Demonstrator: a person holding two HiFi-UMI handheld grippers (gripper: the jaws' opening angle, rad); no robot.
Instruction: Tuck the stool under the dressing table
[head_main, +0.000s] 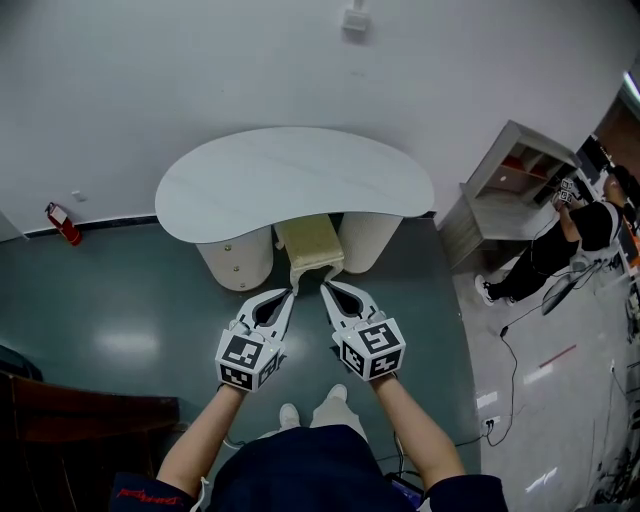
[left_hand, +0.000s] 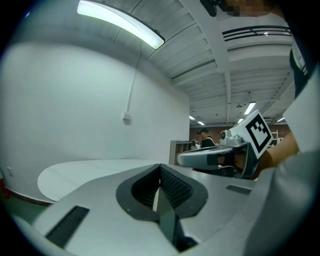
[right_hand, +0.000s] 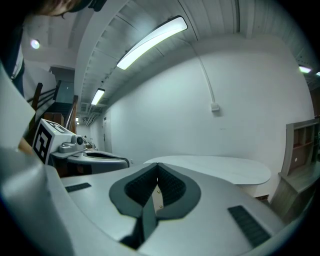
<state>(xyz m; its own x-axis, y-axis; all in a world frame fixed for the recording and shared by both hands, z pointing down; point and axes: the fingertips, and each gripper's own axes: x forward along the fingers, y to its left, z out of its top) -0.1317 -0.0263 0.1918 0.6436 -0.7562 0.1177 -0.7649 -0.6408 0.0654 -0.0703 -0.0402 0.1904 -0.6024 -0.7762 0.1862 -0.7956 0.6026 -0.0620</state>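
Stool (head_main: 310, 243) sits partway into the knee gap of the dressing table (head_main: 290, 180), between its two rounded pedestals (head_main: 237, 258). Its far end is under the white top, and its near edge juts toward the person. It lies straight ahead of both grippers, its long axis running away from them into the gap. The left gripper (head_main: 286, 296) points at the near-left corner by the leg and the right gripper (head_main: 327, 290) at the near-right, each about equally close. Both pairs of jaws are drawn together to a slit showing only a cream sliver, so a forward push looks likely.
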